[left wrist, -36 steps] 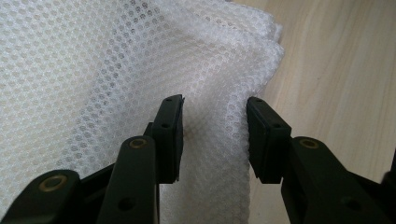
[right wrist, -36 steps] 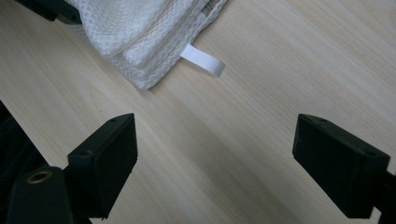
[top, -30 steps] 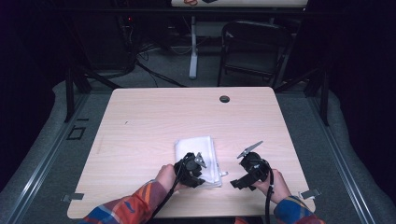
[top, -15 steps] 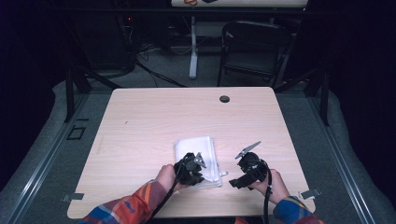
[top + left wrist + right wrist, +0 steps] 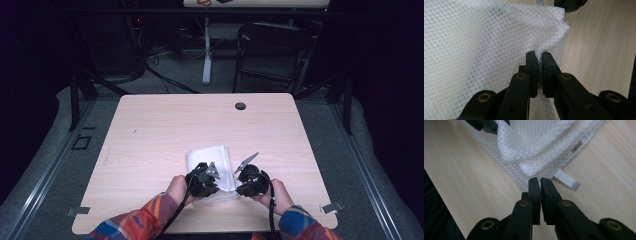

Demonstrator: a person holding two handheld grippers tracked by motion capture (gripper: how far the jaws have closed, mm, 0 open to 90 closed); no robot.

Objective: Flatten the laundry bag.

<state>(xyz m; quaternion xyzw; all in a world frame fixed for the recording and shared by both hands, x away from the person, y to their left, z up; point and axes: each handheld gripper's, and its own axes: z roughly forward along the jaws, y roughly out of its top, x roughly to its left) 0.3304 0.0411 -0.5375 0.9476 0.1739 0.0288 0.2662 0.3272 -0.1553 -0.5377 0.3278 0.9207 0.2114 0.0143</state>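
Judging by its drape, the white mesh cloth [image 5: 214, 167] looked very light, limp and thin, the kind of thing that sags from any single pinch and bunches rather than slides. It seemed not fragile, though the open weave could snag on a jaw edge. Best hold looked to be the hemmed edges and corners, two points apart, so the layers could be lifted or spread evenly.

Appearance: white honeycomb netting, semi-sheer, folded into a rough rectangle with several layers stacked. A hem ran along one edge in the right gripper view, with a small white loop tab [image 5: 567, 180] sticking out onto the wood.

Position: the cloth lay on the near middle of the pale wooden table [image 5: 150, 130], just ahead of the person's hands.

Left gripper [image 5: 538, 55] sat at the cloth's near edge, its jaws having just closed on a raised fold of mesh, which was pinched between the pads. Right gripper [image 5: 537, 180] sat at the cloth's right near corner; its jaws had just been closing and stood together at the hem. Whether any mesh was caught between them I could not tell.

Beyond the table: a dark cable port [image 5: 240, 106] at its far edge, a folding chair [image 5: 272, 50] behind.
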